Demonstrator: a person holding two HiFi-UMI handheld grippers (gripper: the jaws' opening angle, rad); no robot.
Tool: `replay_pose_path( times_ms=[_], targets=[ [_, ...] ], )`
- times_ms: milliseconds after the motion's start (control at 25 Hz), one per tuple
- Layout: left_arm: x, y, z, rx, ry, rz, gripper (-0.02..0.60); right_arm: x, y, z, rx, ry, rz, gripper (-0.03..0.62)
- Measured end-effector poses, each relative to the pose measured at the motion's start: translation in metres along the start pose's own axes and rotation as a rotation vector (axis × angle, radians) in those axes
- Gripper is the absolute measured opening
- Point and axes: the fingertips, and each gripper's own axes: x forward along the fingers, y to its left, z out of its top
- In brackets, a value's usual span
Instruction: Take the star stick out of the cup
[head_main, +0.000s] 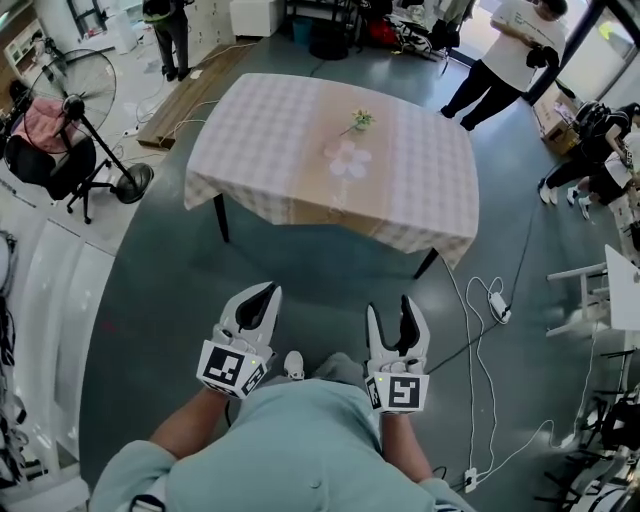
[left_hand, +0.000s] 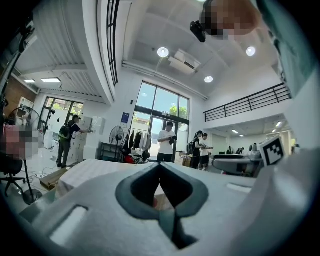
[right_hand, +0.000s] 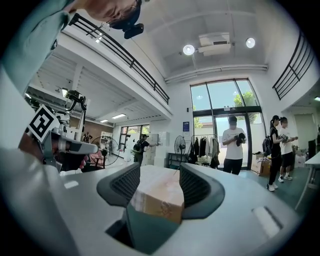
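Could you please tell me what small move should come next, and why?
Probably step toward the table: the cup with its stick stands near its middle, far beyond both grippers. The right gripper is open and empty, the left gripper shut.

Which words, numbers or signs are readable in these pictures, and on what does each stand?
No readable words or numbers.
Blue sign beside the window: too small to read.
Square markers on the left gripper and right gripper: black-and-white patterns only, no letters.
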Motion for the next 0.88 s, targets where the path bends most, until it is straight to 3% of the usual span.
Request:
replay_pose_path(
  times_ms=[880],
  targets=[
    [0.099,0.041,0.028,0.027,-0.047,0.084,0.02,0.118,-0.056,0.01,-0.005,-0.048,0.085,0.225]
  ],
)
